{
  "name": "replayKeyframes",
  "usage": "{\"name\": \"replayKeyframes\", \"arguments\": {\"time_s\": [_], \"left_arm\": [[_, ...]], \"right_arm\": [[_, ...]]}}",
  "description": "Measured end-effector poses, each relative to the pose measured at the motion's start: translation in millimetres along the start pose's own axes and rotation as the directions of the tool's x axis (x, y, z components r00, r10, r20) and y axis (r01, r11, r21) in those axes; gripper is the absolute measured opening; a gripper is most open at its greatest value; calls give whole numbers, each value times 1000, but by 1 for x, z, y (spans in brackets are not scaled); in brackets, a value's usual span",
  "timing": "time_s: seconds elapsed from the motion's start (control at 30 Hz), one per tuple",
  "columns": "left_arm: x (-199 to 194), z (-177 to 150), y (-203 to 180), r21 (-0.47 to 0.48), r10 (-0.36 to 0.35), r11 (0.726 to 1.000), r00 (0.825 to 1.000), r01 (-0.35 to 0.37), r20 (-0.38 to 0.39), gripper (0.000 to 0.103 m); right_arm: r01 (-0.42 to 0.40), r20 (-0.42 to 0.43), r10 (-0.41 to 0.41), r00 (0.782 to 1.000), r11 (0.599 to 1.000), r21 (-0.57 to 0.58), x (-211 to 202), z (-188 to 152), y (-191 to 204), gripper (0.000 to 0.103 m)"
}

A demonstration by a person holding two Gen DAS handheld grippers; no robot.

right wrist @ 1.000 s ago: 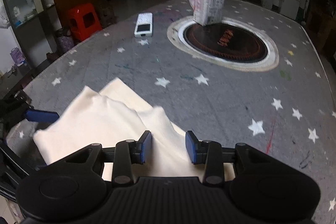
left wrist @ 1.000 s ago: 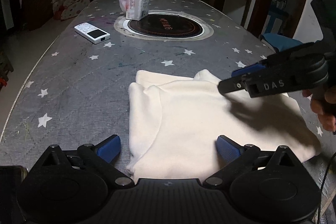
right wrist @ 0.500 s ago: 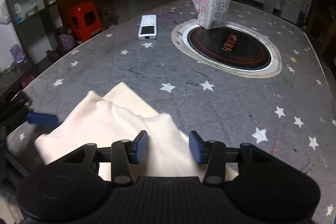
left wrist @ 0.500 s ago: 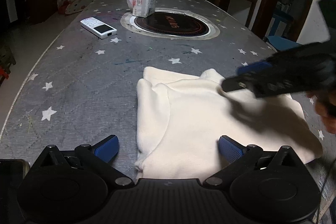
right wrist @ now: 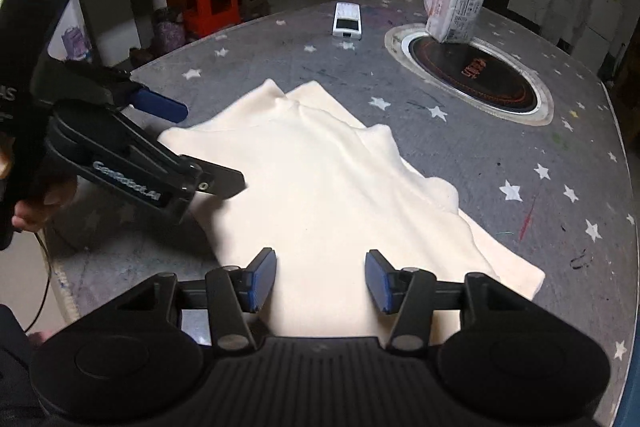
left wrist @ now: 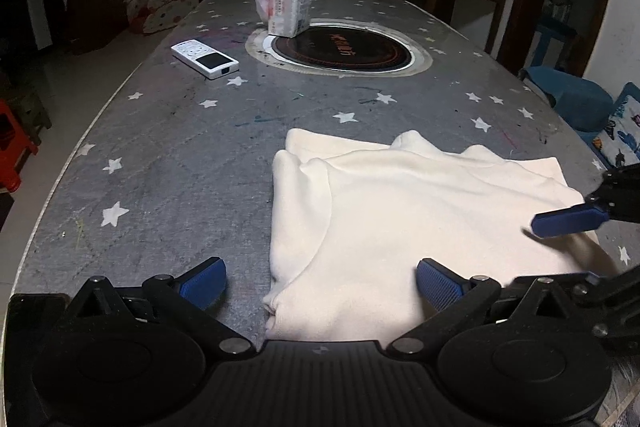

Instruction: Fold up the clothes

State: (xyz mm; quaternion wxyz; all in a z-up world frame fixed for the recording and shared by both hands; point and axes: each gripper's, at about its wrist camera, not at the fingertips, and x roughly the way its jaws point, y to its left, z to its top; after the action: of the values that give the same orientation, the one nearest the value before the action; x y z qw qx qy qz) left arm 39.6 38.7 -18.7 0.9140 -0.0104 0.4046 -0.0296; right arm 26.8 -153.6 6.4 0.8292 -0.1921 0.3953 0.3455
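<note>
A cream garment [left wrist: 400,211] lies folded on the grey star-patterned table [left wrist: 180,163], with its edges slightly rumpled. My left gripper [left wrist: 320,283] stands wide open at the garment's near left corner, one finger on either side of it and neither pressing the cloth. From the right wrist view the garment [right wrist: 320,179] spreads out ahead. The left gripper [right wrist: 212,149] hovers at its left edge, held by a hand. My right gripper [right wrist: 320,281] sits over the garment's near edge. Its jaws are opening, with cloth below them but not pinched. One of its blue fingers [left wrist: 568,221] shows at the right.
A white remote [left wrist: 205,59] and a tissue pack [left wrist: 288,5] sit near the round inset cooktop [left wrist: 340,47] at the far end. A red stool [right wrist: 210,3] stands beyond the table's edge. A blue chair [left wrist: 572,99] is on the other side.
My right gripper has pulled back off the middle of the garment toward its right edge, and its jaws have widened. The cloth now lies flatter. The left gripper has hardly moved.
</note>
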Motion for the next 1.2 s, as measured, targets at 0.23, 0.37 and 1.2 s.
{"name": "replayKeyframes", "arguments": {"time_s": [0.23,0.37,1.2], "left_arm": [[-9,2,0,-4,24,1000,1000,-24,18,103],[-14,2,-5,15,18,1000,999,-18,42,103],[1,-13,-30,59,-23,998,1000,24,-11,103]], "right_arm": [[16,19,-15,1000,1000,-25,-3,-15,10,51],[29,28,-29,999,999,-14,-10,-25,8,51],[72,-50,-72,996,997,-6,-17,-53,-13,50]]}}
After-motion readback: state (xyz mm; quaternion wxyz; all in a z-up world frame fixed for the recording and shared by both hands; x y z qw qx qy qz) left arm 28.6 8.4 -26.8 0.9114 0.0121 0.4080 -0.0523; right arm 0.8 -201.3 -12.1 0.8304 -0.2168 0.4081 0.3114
